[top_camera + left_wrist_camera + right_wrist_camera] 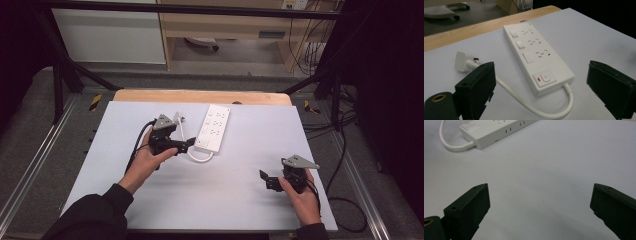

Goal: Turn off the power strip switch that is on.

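Note:
A white power strip (214, 127) with several sockets lies near the far middle of the table, and its white cable (200, 157) loops from the near end back to a white plug (178, 118) lying flat on its left. My left gripper (187, 145) stands open just left of the strip's near end. In the left gripper view, the strip (536, 57) and its power button lie ahead between the spread jaws, with the plug (462, 61) beyond the left jaw. My right gripper (266, 180) is open and empty at the near right, far from the strip (496, 127).
A pale sheet (240, 205) covers the wooden table (200, 96). Black frame posts (57, 82) stand at the far corners. Loose black cables (340, 165) trail over the floor to the right. A white cabinet (110, 35) and a shelf unit stand beyond.

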